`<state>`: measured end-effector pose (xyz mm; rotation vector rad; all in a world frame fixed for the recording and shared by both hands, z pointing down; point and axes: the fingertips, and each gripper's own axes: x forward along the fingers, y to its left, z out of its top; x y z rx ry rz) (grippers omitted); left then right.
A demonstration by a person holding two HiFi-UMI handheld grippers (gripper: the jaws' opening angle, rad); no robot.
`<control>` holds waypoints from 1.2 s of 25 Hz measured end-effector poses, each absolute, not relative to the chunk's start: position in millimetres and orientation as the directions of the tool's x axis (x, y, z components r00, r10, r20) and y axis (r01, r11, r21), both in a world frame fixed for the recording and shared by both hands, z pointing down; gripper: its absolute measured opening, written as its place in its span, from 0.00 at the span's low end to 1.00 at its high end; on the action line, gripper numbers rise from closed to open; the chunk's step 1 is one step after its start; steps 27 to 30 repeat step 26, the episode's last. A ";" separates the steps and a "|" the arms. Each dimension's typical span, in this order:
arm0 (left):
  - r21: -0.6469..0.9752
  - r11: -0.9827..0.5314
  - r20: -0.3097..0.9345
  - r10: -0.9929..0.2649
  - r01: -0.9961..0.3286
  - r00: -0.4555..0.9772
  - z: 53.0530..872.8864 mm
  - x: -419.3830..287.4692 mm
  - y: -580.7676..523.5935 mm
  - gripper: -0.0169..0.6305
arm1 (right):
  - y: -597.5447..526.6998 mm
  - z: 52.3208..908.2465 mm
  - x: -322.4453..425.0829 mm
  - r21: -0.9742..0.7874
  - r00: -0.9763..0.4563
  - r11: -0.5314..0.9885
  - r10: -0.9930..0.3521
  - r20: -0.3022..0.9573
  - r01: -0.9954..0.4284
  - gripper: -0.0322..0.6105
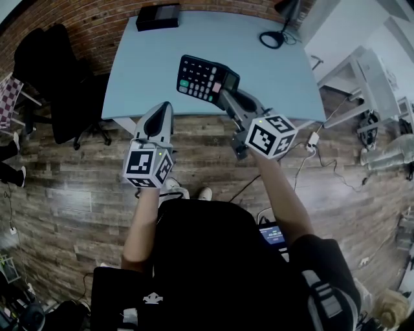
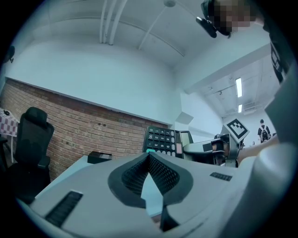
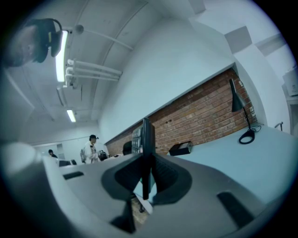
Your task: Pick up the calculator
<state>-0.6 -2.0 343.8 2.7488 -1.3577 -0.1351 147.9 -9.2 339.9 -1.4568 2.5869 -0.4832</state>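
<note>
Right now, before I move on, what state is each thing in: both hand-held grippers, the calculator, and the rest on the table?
Right hand-held gripper: shut on the calculator's end.
Calculator: held on edge, keys toward the left gripper, seemingly off the table.
Left hand-held gripper: shut, empty.
Desk lamp: standing at the far corner; lit or not, cannot tell.
Black box: lying at the far edge, untouched.

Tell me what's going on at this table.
A person works a gripper in each hand. The right gripper is clamped on the edge of the black calculator, which stands upright and looks lifted off the blue table. The left gripper hangs beside it near the table's front edge, jaws together and empty. A black box sits at the far edge.
</note>
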 end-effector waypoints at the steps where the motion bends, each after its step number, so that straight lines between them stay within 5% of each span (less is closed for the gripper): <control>1: 0.105 -0.607 -0.048 -0.794 -0.788 0.606 342.8 -2.3 -2.7 0.03 | -9.7 339.4 145.9 -0.338 -0.523 0.481 -0.851 0.041 -0.809 0.14; 30: 0.102 -0.593 -0.015 -0.804 -0.799 0.595 355.5 -3.2 11.4 0.03 | 1.3 344.3 151.0 -0.340 -0.535 0.490 -0.844 0.046 -0.803 0.14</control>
